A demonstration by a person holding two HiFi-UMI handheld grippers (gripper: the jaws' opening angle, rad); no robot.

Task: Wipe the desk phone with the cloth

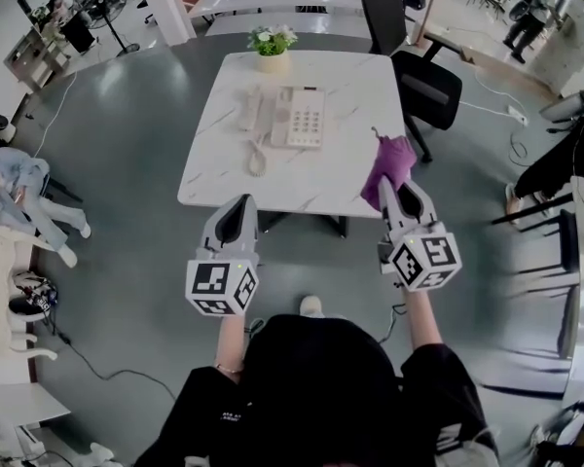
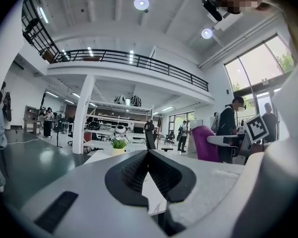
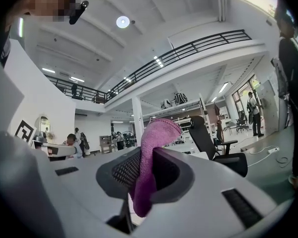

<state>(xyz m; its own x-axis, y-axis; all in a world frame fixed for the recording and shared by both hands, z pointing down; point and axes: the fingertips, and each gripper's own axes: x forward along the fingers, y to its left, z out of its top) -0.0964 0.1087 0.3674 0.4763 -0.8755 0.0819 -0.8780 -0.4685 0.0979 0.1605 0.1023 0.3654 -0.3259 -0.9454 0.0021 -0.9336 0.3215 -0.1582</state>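
Note:
A white desk phone (image 1: 285, 117) with its handset and coiled cord lies on the white marble table (image 1: 224, 178), near the far middle. My right gripper (image 1: 397, 189) hovers over the table's near right corner, shut on a purple cloth (image 1: 390, 165) that sticks up between its jaws; the cloth (image 3: 148, 162) fills the jaw gap in the right gripper view. My left gripper (image 1: 237, 205) hangs at the table's near edge, left of centre, its jaws closed together with nothing held. In the left gripper view the jaws meet at their tips (image 2: 148, 152).
A small potted plant (image 1: 272, 47) stands at the table's far edge. A black office chair (image 1: 409, 61) sits at the far right corner. More tables stand behind. Cables (image 1: 511, 125) run over the grey floor on the right, and people sit at the left and right margins.

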